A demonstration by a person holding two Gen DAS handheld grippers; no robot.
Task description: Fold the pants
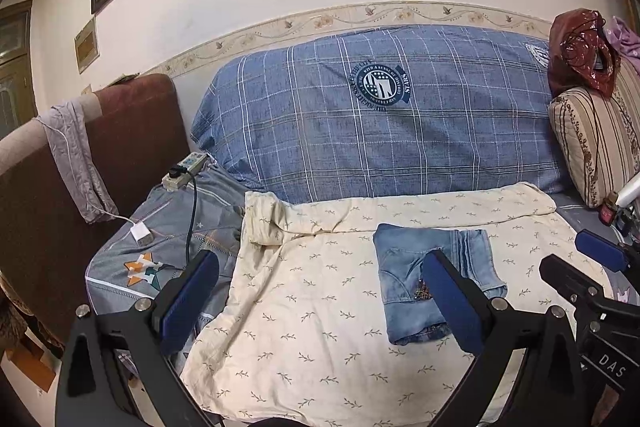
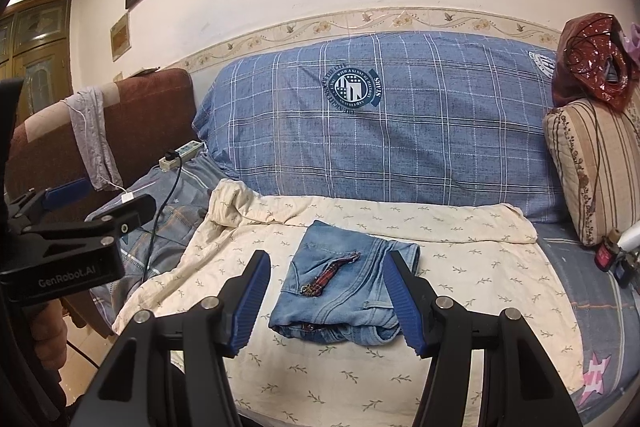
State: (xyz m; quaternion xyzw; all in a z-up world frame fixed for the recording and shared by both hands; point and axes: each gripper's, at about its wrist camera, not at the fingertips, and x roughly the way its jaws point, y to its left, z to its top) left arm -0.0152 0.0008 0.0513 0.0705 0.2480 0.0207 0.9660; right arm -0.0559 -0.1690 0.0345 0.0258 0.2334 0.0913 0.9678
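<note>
Your jeans point(image 2: 344, 291) already sit as a compact folded bundle on the cream leaf-print sheet point(image 2: 360, 379), about midway between that sheet's front edge and its back edge, a little toward the right as the left wrist view shows it. A dark red patterned strip shows through a torn slit on the top layer, and the folded edge nearest you looks thick and slightly bulged. Your right tool point(image 2: 332, 303) hovers just in front of the bundle with its jaws wide apart, holding nothing and framing the jeans on both sides. Your left tool point(image 1: 320, 307) is likewise spread apart and empty, off to the left of the bundle. Judged from this, the folding looks essentially finished, so what remains is probably tidying. If you press or square the stack, come down flat on the top layer and avoid snagging the frayed slit, and don't drag the loose sheet beneath, since it is already rumpled at its back left corner. Behind it the blue plaid quilt point(image 2: 400, 131) leans against the wall, and a power strip point(image 2: 178, 155) with its cable lies well to the left.
</note>
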